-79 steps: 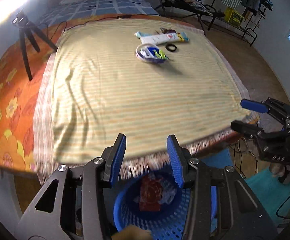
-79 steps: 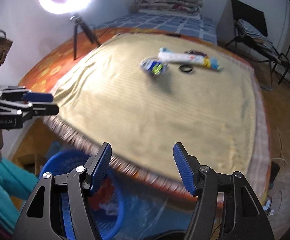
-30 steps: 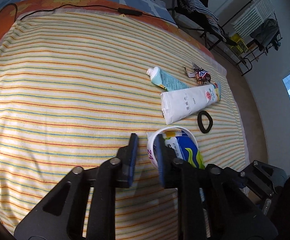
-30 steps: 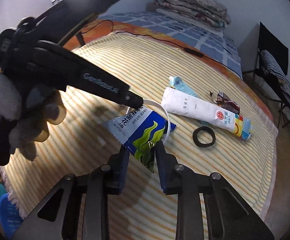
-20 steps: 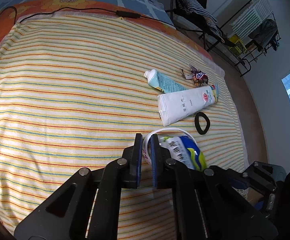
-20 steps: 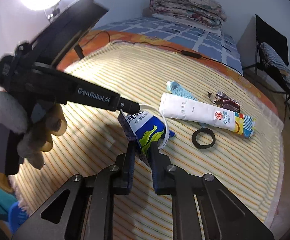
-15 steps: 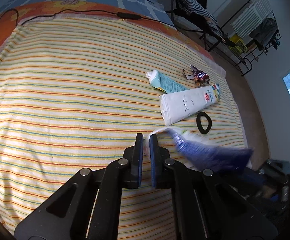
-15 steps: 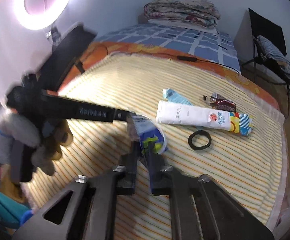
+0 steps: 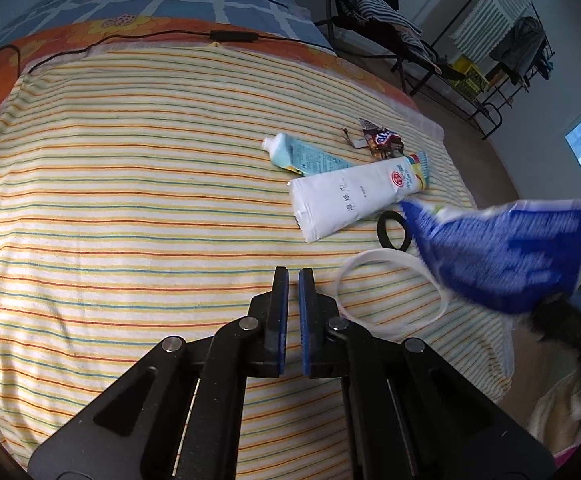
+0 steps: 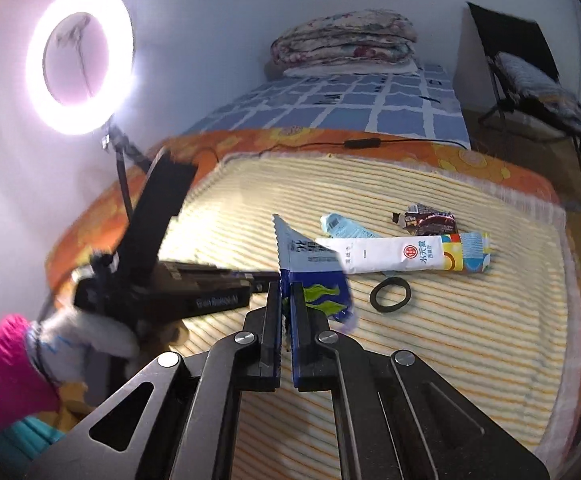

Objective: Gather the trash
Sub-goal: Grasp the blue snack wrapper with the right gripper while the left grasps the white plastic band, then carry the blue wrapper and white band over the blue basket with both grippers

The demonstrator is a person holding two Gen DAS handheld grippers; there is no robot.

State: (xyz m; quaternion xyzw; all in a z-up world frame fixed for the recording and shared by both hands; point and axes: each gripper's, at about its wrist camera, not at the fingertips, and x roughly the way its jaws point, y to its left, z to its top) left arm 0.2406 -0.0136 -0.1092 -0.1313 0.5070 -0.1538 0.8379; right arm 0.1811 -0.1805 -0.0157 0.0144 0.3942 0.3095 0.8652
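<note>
My right gripper (image 10: 286, 288) is shut on a blue and white snack wrapper (image 10: 310, 276) and holds it in the air above the striped cloth; the wrapper also shows blurred in the left wrist view (image 9: 502, 256). My left gripper (image 9: 293, 276) is shut on the thin edge of a white plastic ring (image 9: 394, 254) that rests on the cloth. Further back lie a white tube (image 9: 354, 196), a pale blue tube (image 9: 306, 156), a dark candy wrapper (image 9: 382, 140) and a black hair tie (image 9: 393, 231).
The striped cloth (image 9: 130, 200) covers an orange flowered bed cover (image 10: 490, 168). A black cable (image 9: 230, 35) runs along the far edge. A ring light (image 10: 78, 60) stands at the left. A folding chair (image 10: 530, 76) and a drying rack (image 9: 490, 32) stand beyond the bed.
Both grippers closed. My right gripper pulled the blue wrapper out of the white ring and lifted it up and to the right. My left gripper stayed on the ring.
</note>
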